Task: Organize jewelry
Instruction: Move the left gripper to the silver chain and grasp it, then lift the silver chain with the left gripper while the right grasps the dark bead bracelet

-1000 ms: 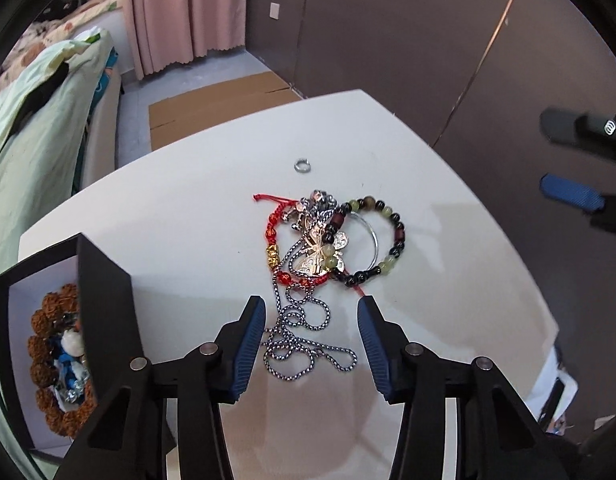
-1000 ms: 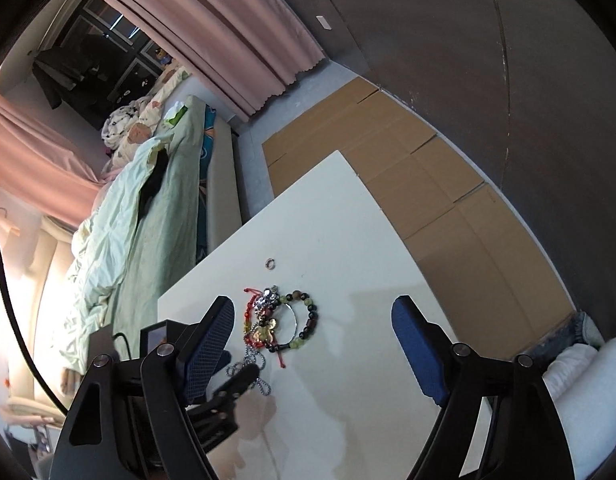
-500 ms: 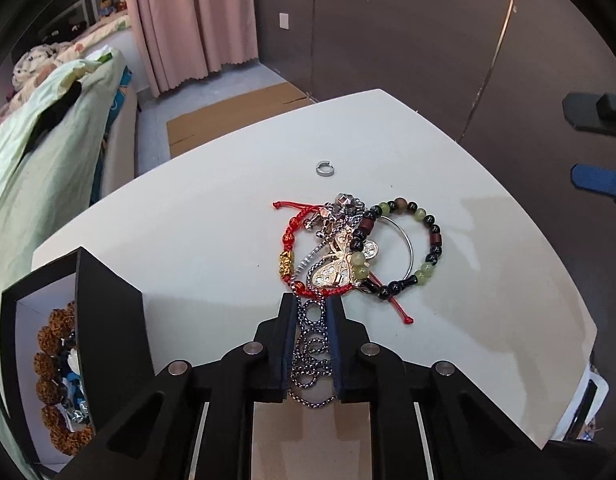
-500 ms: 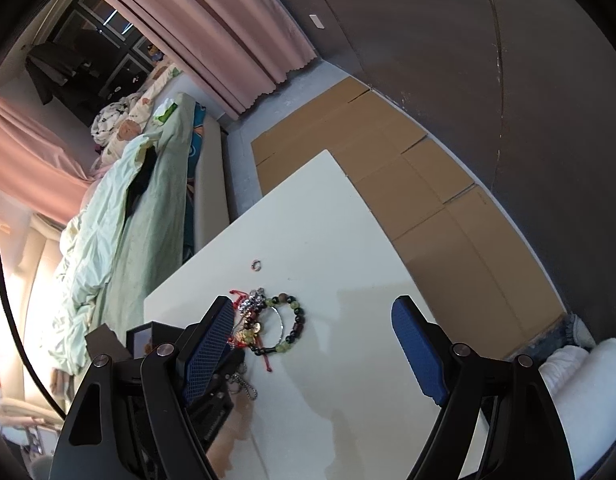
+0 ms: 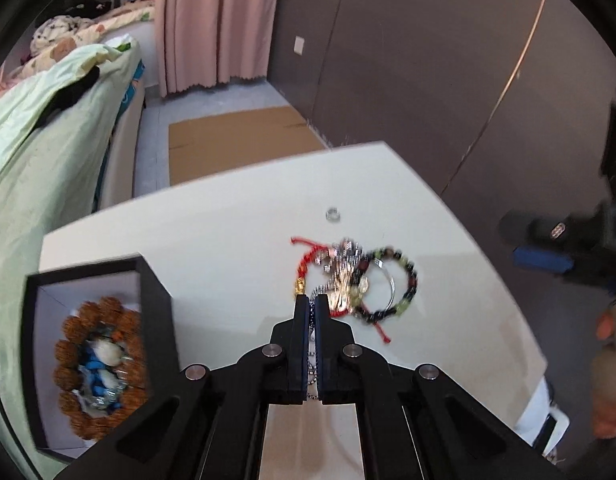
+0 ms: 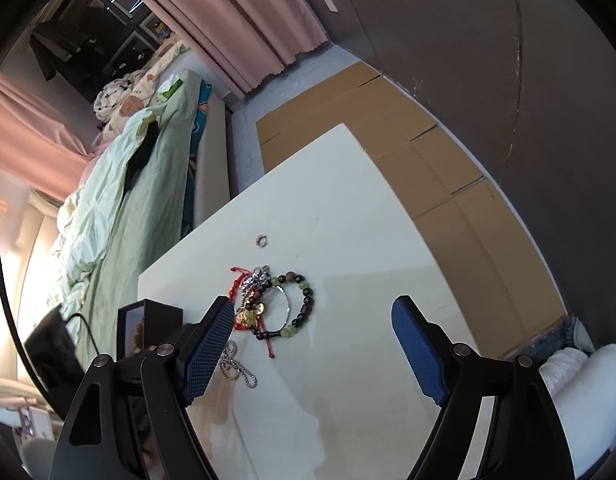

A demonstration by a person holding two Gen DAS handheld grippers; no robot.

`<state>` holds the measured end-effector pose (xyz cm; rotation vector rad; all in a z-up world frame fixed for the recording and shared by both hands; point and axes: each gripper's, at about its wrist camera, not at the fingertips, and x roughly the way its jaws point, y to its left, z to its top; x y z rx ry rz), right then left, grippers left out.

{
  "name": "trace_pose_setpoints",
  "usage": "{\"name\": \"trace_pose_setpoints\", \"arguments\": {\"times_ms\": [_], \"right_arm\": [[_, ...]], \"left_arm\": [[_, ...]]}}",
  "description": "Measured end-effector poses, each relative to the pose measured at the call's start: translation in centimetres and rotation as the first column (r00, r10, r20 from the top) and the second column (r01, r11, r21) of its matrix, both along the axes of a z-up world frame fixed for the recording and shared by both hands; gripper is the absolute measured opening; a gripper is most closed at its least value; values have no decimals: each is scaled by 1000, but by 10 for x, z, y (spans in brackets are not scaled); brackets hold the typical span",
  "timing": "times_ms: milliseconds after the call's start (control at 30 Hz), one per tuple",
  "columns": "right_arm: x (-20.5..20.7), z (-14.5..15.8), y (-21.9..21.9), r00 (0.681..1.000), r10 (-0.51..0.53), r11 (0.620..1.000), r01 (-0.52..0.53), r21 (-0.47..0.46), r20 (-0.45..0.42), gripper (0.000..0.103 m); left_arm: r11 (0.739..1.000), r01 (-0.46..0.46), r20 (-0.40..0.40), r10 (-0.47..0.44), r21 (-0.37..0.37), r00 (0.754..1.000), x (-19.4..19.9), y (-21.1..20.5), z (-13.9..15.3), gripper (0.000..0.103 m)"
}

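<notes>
The left gripper (image 5: 312,308) has its fingers pressed together on the ball chain (image 6: 234,364), a silver beaded strand that lies on the white bench (image 5: 228,240) at the near edge of the jewelry pile (image 5: 347,280). In the right wrist view its free loops sag in loose curls on the bench just beside the pile, between it and the black jewelry box (image 5: 148,300).

The chain looks light, limp and slippery: it will hang and swing from wherever it is pinched, and it could slide through the pads if gripped by a single strand. Its far end runs into the pile, where it seems tangled with the red cord bracelet (image 5: 304,268) and the gold charm (image 5: 341,294), so a pull may drag those along. The green and black bead bracelet (image 5: 403,280) on the far side of the pile from the box looks more rigid.

The chain has no fixed long axis. As it lies, it trails from the pile toward the camera, roughly along the line of the left fingers.

The right gripper (image 6: 311,352) hovers above the bench with its fingers wide apart, holding nothing. A small ring (image 5: 332,213) sits alone just beyond the pile.
</notes>
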<state>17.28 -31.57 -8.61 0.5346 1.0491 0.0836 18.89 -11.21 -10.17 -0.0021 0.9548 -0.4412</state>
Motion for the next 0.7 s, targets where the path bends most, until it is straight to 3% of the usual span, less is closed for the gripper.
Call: {"name": "trace_pose_setpoints", "arguments": {"times_ms": [233, 300, 400, 567, 700], "right_arm": [[9, -9, 14, 999, 34, 999, -34, -4, -21, 80], [14, -15, 20, 998, 54, 998, -54, -26, -35, 66], [23, -27, 31, 994, 84, 995, -88, -53, -75, 55], [36, -43, 47, 987, 101, 984, -117, -131, -127, 50], [45, -49, 62, 982, 115, 965, -146, -217, -147, 36]], "left_arm": [[994, -31, 31, 34, -107, 999, 0, 25, 34, 1], [991, -40, 51, 47, -126, 998, 0, 32, 44, 1], [987, -48, 85, 62, -154, 994, -2, 41, 62, 1], [979, -61, 114, 84, -192, 990, -6, 52, 77, 1], [976, -59, 134, 89, -209, 987, -10, 59, 87, 1]]}}
